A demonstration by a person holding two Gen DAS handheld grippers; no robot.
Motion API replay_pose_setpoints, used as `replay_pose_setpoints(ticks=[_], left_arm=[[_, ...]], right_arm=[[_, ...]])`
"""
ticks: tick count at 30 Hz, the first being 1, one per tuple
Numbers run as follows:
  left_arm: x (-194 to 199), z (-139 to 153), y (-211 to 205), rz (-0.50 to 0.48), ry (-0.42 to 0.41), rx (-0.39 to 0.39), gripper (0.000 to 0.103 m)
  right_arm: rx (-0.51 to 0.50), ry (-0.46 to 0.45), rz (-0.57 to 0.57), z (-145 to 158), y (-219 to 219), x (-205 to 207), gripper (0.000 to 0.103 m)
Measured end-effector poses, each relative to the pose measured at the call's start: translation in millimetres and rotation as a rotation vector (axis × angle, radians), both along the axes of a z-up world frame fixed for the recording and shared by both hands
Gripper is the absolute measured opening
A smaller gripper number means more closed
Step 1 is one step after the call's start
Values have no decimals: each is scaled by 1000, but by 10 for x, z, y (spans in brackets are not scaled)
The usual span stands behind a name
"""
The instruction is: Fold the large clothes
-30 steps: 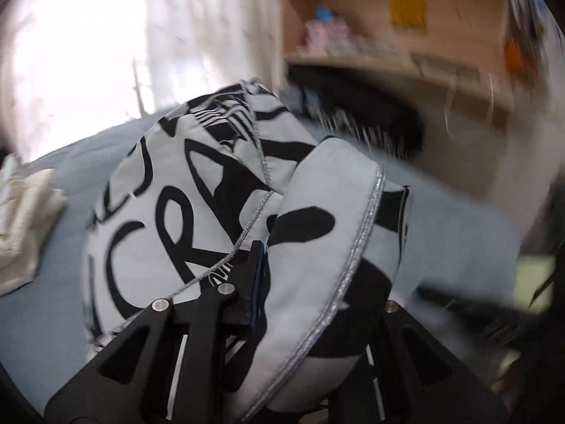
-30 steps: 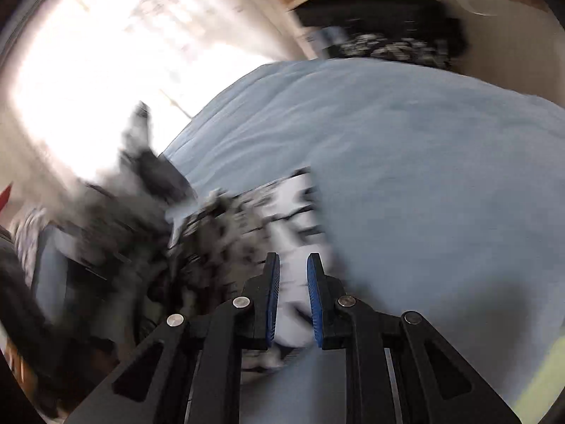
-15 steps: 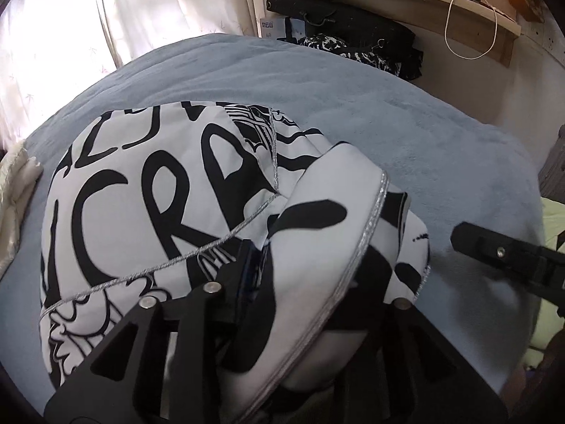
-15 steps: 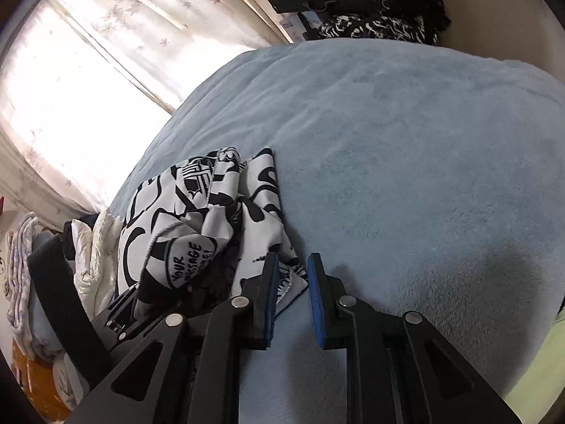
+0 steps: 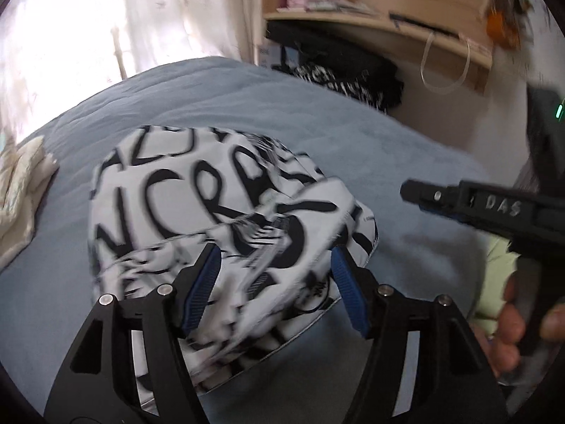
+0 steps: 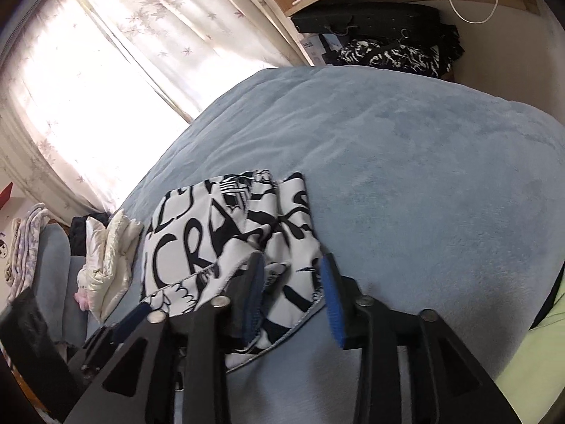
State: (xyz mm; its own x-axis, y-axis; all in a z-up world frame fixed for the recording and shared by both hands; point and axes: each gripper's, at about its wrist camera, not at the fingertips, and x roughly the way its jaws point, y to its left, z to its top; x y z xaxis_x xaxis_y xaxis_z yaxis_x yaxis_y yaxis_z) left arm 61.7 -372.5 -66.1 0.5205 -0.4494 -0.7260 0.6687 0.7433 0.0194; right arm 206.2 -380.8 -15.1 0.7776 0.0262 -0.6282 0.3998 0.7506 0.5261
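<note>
A white garment with bold black lettering [image 5: 197, 205] lies folded in a compact bundle on the blue bedspread [image 5: 353, 141]. My left gripper [image 5: 275, 282] hovers just over its near edge. Its jaws are opening, the blue pads [image 5: 203, 289] stand well apart, and neither presses the cloth. In the right wrist view the same garment [image 6: 190, 243] lies ahead and to the left. My right gripper [image 6: 293, 282] is over the garment's near right corner. Its jaws are opening too, with the cloth's edge seen between the pads but not pinched. The right gripper [image 5: 411, 192] shows side-on at the right of the left wrist view.
A folded cream cloth [image 6: 109, 254] lies left of the garment, with more piled clothes [image 6: 24, 243] beyond the bed's edge. Dark clothes [image 6: 388, 53] sit under a wooden shelf [image 5: 370, 24] at the far end. A curtained window [image 6: 88, 88] is on the left. A hand [image 5: 512, 325] holds the right gripper.
Both grippers have let go of the garment and their jaws have spread. The cloth, lifted a second ago, now rests folded on the bed. The left gripper has drawn back from it.
</note>
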Motion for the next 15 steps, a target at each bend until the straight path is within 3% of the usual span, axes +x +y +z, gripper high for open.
replay_pose_setpoints(ticks=[4,9,15], left_arm=[[227,212,496,127,51,-91,62],[557,150,1030,291,121,-133,58],[843,-163,1384,372,253,-177,54]], right_arm=[[39,-27,52,145,-4,122,37],[148,-12,167,269,-67,513,37],[250,184,279,-45,-180,1069,38]])
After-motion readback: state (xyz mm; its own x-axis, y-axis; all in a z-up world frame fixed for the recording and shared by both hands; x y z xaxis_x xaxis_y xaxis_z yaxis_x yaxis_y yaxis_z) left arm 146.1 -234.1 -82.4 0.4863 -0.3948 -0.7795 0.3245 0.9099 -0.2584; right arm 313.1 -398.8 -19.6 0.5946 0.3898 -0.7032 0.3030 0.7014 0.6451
